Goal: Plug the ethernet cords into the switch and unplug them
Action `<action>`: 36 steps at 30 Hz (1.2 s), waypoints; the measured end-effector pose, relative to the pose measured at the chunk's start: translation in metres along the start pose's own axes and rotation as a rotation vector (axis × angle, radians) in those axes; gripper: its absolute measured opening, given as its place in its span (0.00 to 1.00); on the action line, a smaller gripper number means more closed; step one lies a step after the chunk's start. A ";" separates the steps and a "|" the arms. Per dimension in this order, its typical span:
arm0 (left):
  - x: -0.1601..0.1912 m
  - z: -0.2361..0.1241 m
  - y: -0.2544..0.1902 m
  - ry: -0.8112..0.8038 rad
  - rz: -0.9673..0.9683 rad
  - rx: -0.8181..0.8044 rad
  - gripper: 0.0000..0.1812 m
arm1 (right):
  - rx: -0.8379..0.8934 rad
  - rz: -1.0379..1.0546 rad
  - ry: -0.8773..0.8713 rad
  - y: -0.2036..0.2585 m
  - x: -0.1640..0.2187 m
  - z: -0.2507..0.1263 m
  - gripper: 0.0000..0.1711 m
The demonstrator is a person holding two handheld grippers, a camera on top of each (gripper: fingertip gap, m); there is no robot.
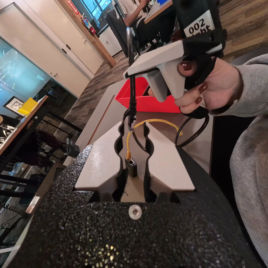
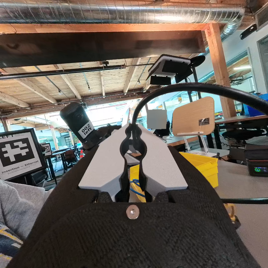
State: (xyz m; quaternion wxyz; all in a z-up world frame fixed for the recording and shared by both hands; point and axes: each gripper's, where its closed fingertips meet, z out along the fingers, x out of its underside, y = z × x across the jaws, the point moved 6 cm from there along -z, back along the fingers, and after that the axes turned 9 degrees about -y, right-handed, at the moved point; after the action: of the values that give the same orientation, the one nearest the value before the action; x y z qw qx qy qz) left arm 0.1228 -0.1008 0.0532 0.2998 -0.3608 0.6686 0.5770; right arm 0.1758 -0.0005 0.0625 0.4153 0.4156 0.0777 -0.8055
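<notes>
From left to right, we see our left gripper (image 1: 134, 126) spread wide and empty above the switch (image 1: 131, 168), which carries a yellow cord (image 1: 128, 140) on the table (image 1: 101, 110); our right gripper (image 1: 130, 73) pinches the black cord (image 1: 132, 92), its plug apparently unseated.

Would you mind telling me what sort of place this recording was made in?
Probably an open-plan office or lab workspace in a converted industrial building: rows of desks stretch back, a metal duct runs under exposed wooden beams, and a fire extinguisher hangs on a post.
</notes>
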 end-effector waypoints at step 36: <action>0.010 0.016 0.003 -0.004 0.176 -0.288 0.03 | 0.161 -0.112 0.022 -0.021 0.006 -0.005 0.03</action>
State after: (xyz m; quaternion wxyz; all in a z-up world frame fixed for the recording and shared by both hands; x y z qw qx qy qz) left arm 0.1145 -0.0860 0.0447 0.1949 -0.3389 0.6075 0.6915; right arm 0.1617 0.0113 0.0499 0.3339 0.4515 0.0403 -0.8265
